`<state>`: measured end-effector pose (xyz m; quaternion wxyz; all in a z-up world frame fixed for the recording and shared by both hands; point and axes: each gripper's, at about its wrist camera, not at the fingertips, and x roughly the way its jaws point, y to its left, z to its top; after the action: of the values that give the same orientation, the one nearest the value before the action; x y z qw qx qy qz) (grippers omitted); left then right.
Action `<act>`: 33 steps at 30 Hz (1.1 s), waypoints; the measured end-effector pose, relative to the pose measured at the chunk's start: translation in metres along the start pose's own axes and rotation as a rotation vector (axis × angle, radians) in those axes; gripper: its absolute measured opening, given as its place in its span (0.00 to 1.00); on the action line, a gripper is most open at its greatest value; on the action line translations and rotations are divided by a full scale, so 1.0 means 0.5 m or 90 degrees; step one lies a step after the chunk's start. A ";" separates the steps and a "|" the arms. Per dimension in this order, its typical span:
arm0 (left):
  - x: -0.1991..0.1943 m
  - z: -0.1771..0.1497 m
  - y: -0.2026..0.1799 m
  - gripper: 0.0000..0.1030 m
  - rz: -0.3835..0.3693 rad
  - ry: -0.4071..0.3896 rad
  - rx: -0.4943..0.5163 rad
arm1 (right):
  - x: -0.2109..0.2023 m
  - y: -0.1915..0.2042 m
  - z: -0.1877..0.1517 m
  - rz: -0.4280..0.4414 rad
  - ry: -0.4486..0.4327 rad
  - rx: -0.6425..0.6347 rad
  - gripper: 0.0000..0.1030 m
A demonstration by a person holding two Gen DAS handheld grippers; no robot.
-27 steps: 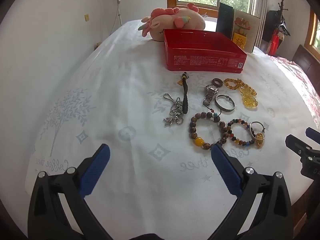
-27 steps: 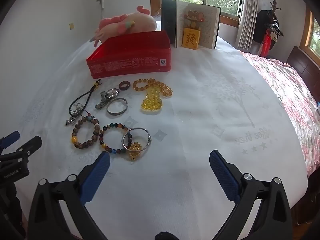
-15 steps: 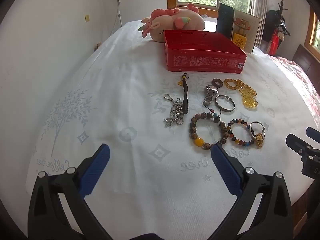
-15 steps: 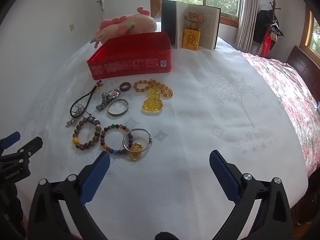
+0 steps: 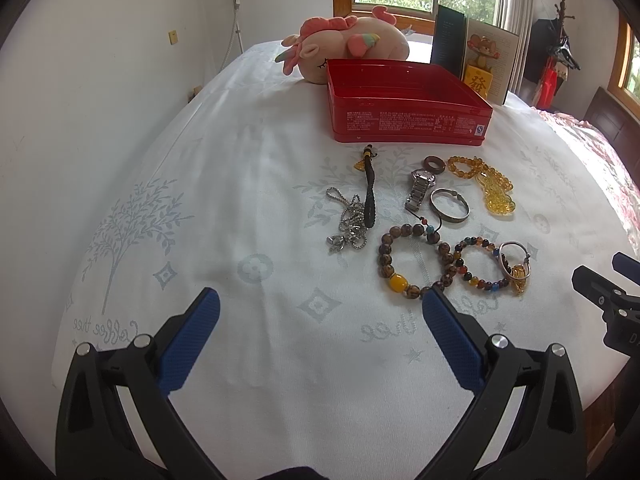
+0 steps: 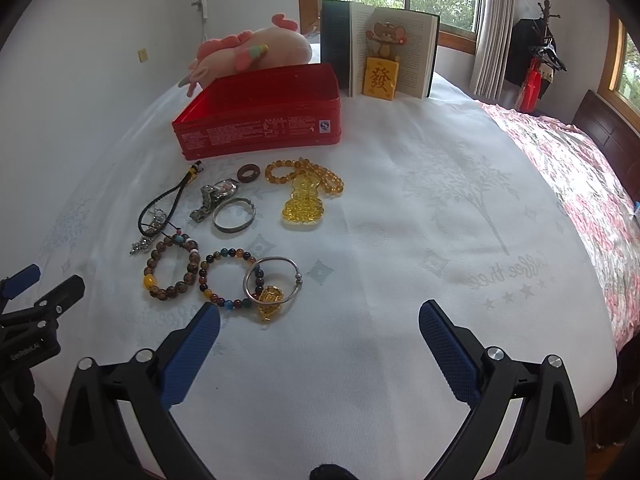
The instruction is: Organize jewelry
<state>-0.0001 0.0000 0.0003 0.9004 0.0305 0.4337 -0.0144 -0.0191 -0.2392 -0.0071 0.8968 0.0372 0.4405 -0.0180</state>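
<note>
Left gripper (image 5: 320,304): I see its blue-padded fingers spread wide apart, holding nothing, low over the white patterned bedspread (image 5: 240,200).
Right gripper (image 6: 319,318): also wide apart and empty; its left pad sits just beside the multicoloured bead bracelet (image 6: 224,276).
Red rectangular tin box (image 5: 404,104): open, standing on the bedspread beyond the jewelry, and I see nothing inside from here.
Near row: brown wooden bead bracelet with a yellow bead (image 5: 412,260), the multicoloured bracelet next to it, and a thin silver bangle (image 6: 272,280) lying over that bracelet with a gold charm (image 6: 270,300).
Middle row: silver ball chain (image 5: 348,224) tangled with a black braided cord (image 5: 370,192), a steel wristwatch (image 5: 418,190), a plain silver band bangle (image 5: 450,206).
Far row: small brown ring (image 5: 434,165) and amber bead necklace with a clear yellow figure pendant (image 6: 304,196), near the box.
Behind the box: pink plush toy (image 5: 344,44) and an open book standing upright (image 6: 380,52).
</note>
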 end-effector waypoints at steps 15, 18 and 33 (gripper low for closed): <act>0.000 0.000 0.000 0.97 0.001 0.000 0.001 | 0.005 -0.001 -0.002 0.000 0.000 0.001 0.96; 0.001 0.001 0.002 0.97 0.001 0.001 0.001 | 0.003 -0.001 -0.004 0.001 0.000 0.001 0.96; -0.003 -0.001 0.001 0.97 0.002 0.000 0.001 | 0.003 -0.003 -0.003 0.001 0.001 0.002 0.96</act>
<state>-0.0011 0.0005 0.0011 0.9005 0.0320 0.4334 -0.0135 -0.0192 -0.2404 -0.0092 0.8965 0.0392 0.4411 -0.0177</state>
